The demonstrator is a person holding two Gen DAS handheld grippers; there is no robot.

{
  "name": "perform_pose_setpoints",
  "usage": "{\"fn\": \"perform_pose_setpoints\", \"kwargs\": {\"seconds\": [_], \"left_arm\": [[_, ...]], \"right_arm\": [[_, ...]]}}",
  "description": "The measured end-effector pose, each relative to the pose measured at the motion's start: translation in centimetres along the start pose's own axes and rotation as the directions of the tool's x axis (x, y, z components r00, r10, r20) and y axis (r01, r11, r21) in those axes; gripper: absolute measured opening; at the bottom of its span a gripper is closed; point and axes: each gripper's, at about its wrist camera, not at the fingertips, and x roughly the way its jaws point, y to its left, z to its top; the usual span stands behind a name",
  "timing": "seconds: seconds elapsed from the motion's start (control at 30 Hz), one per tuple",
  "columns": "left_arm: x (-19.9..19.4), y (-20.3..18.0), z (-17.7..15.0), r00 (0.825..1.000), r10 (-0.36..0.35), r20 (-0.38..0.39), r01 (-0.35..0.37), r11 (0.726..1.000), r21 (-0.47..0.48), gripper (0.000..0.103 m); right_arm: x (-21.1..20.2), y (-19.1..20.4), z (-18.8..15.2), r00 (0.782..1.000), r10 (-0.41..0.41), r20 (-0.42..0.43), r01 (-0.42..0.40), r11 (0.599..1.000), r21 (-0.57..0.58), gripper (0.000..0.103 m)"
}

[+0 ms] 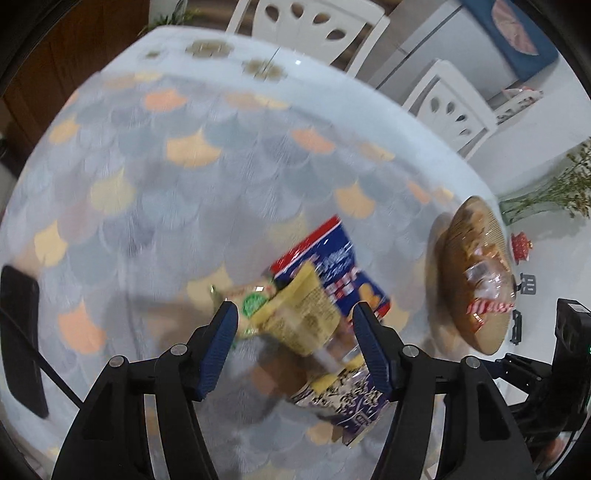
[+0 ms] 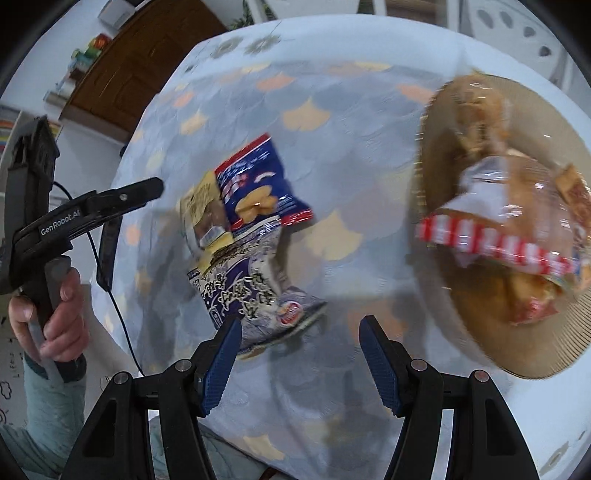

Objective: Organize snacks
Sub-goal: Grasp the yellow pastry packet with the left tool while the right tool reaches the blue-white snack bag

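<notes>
Three snack packets lie overlapped on the scale-patterned tablecloth (image 1: 147, 184): a blue-and-red one (image 1: 332, 258) (image 2: 255, 184), a yellow one (image 1: 306, 317) (image 2: 201, 201) and a purple-and-white one (image 1: 354, 402) (image 2: 251, 291). My left gripper (image 1: 297, 321) points steeply down over the yellow packet, open, pads clear of it. My right gripper (image 2: 299, 332) is open with only cloth between its fingers; the purple packet's corner lies by its left finger. A round woven basket (image 1: 484, 332) (image 2: 476, 295) to the right holds a red-and-white striped clear pack (image 2: 491, 247) and other snacks. Both views are motion-blurred.
A flat black device with a cable (image 1: 18, 332) (image 2: 107, 251) lies near the table's left edge. White chairs (image 1: 314, 26) stand behind the table. In the right wrist view a hand (image 2: 48, 314) holds the left gripper (image 2: 157, 184), seen from the side.
</notes>
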Motion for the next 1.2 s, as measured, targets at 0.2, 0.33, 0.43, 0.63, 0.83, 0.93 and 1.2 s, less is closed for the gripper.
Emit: {"fn": "perform_pose_setpoints", "kwargs": {"seconds": [0.2, 0.33, 0.43, 0.63, 0.83, 0.93, 1.2], "left_arm": [[2.3, 0.8, -1.4, 0.985, -0.15, -0.09, 0.137, 0.981, -0.137, 0.065], [4.1, 0.2, -1.4, 0.978, -0.179, -0.111, 0.154, 0.968, -0.198, 0.075], [5.2, -0.2, -1.2, 0.984, -0.131, -0.122, 0.105, 0.974, -0.199, 0.075], [5.9, -0.8, -0.9, 0.99, -0.084, -0.113, 0.064, 0.983, -0.17, 0.062], [5.7, -0.2, -0.7, 0.993, -0.067, -0.101, 0.052, 0.988, -0.144, 0.05], [5.3, 0.2, -0.8, 0.994, -0.057, -0.097, 0.044, 0.99, -0.137, 0.05], [3.1, 2.2, -1.5, 0.996, -0.064, -0.069, 0.054, 0.988, -0.144, 0.048]], "right_arm": [[2.0, 1.0, 0.9, 1.0, 0.024, 0.019, -0.024, 1.0, -0.005, 0.064], [2.6, 1.8, 1.3, 0.999, 0.032, 0.04, -0.031, 0.999, -0.036, 0.065], [2.9, 3.0, 1.1, 0.998, 0.015, 0.06, -0.008, 0.994, -0.107, 0.079], [4.2, 5.2, 0.5, 0.997, -0.022, 0.069, 0.038, 0.972, -0.232, 0.083], [6.1, 6.2, 0.7, 0.998, -0.054, 0.044, 0.064, 0.959, -0.275, 0.083], [6.5, 6.7, 0.7, 0.998, -0.058, 0.038, 0.066, 0.955, -0.288, 0.083], [7.9, 7.3, 1.1, 0.996, -0.077, 0.033, 0.083, 0.955, -0.284, 0.088]]}}
